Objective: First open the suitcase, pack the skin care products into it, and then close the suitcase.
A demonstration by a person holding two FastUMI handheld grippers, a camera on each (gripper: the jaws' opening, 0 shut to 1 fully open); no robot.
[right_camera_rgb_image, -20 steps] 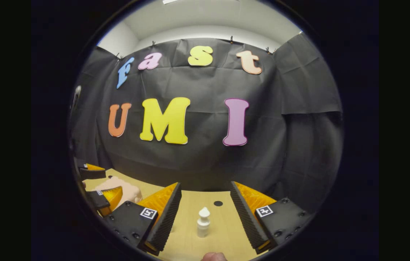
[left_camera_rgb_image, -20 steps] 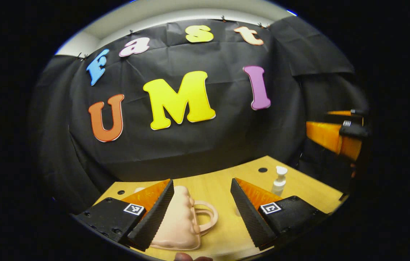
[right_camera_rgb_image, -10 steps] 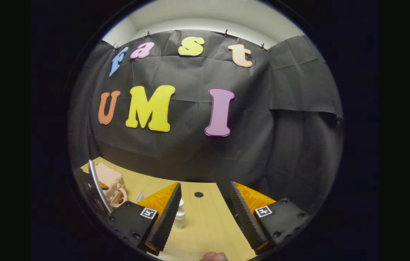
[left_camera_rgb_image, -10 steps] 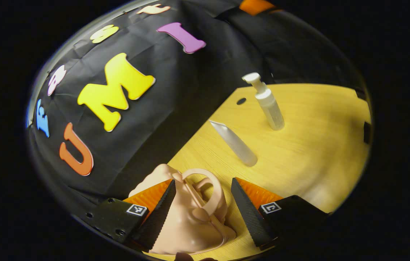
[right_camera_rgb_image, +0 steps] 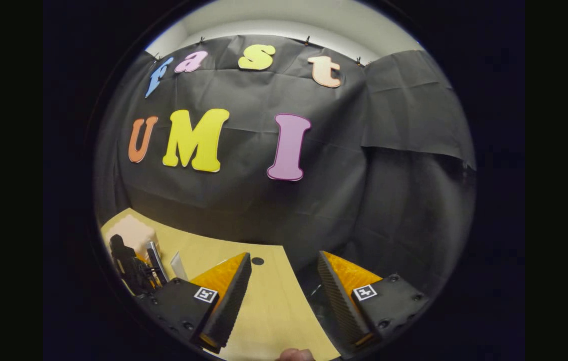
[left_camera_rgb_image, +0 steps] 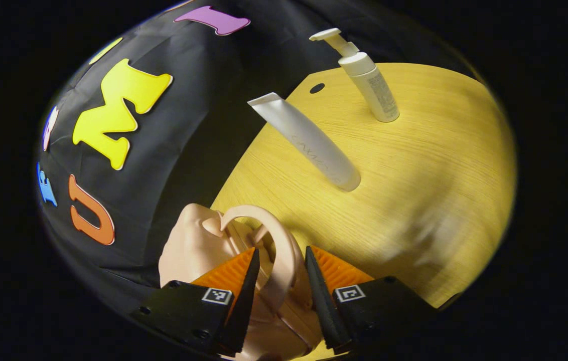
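Note:
A small pink suitcase (left_camera_rgb_image: 198, 245) lies shut on the wooden table (left_camera_rgb_image: 414, 175). Its looped handle (left_camera_rgb_image: 276, 245) stands up between the fingers of my left gripper (left_camera_rgb_image: 281, 296), which has narrowed onto it from both sides. Beyond it stand a white tube (left_camera_rgb_image: 309, 145) on its cap and a white pump bottle (left_camera_rgb_image: 372, 82). My right gripper (right_camera_rgb_image: 284, 296) hangs open over the table (right_camera_rgb_image: 269, 311) with nothing between its fingers. In the right gripper view the suitcase (right_camera_rgb_image: 131, 231) is at the far left, with the left gripper (right_camera_rgb_image: 133, 265) over it and the tube (right_camera_rgb_image: 178, 265) beside it.
A round cable hole (left_camera_rgb_image: 317, 88) is cut into the table near its far edge, seen as a hole (right_camera_rgb_image: 258, 260) ahead of my right gripper too. The black cloth wall closes off the back. Open tabletop lies to the right of the two products.
My left gripper has tipped over, dropped onto the suitcase and drawn its fingers in around the handle. The right gripper has swung rightward, and the pump bottle has slid behind its left finger.

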